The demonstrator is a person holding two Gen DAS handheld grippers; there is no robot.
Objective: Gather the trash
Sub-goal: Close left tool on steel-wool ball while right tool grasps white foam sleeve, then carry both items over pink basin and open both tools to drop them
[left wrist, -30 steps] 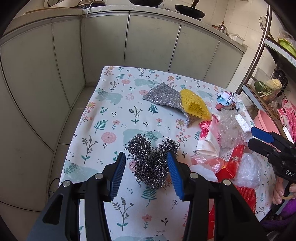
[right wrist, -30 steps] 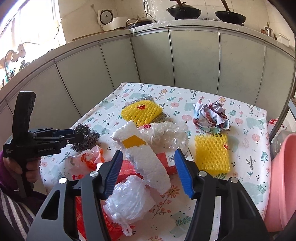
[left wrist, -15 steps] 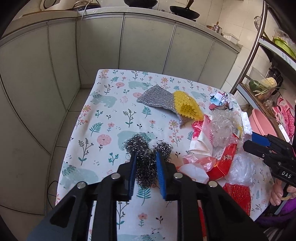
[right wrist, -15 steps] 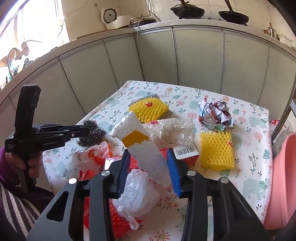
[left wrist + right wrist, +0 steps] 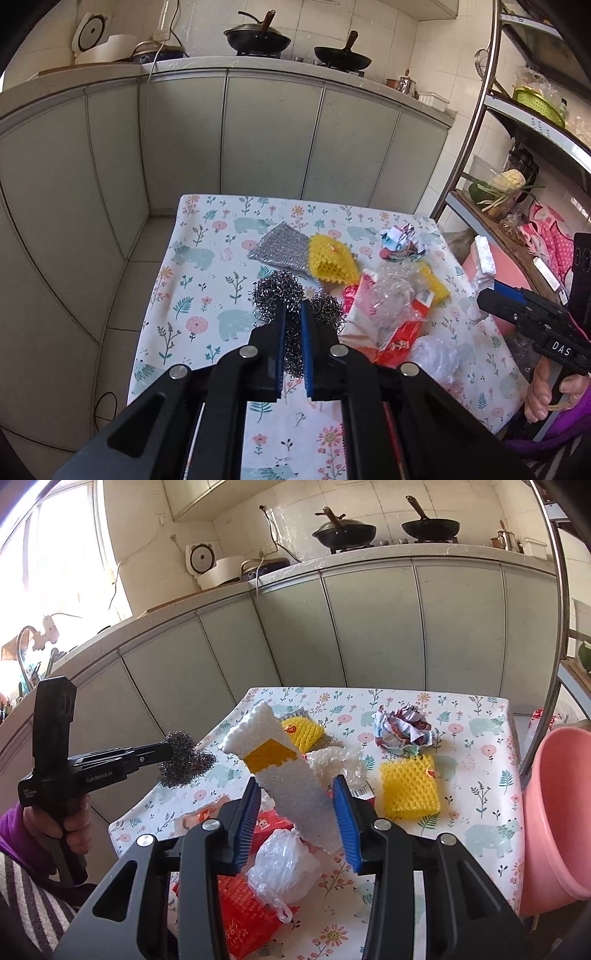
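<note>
Left gripper (image 5: 291,325) clamped on steel wool (image 5: 295,295), off the table | right gripper (image 5: 301,805) pinching foam strip (image 5: 291,779), long axis toward 11 o'clock | pink bin (image 5: 554,812), apparently the destination, at 3 o'clock, nearer the right gripper.

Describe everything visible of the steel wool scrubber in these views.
The steel wool scrubber is a dark grey tangle of curly metal wire with lumpy lobes bulging to either side. The left tool is shut on its middle, the blue pads squeezing it narrow. In the right wrist view it hangs at that tool's tip, lifted clear of the floral tablecloth, touching nothing else.
</note>
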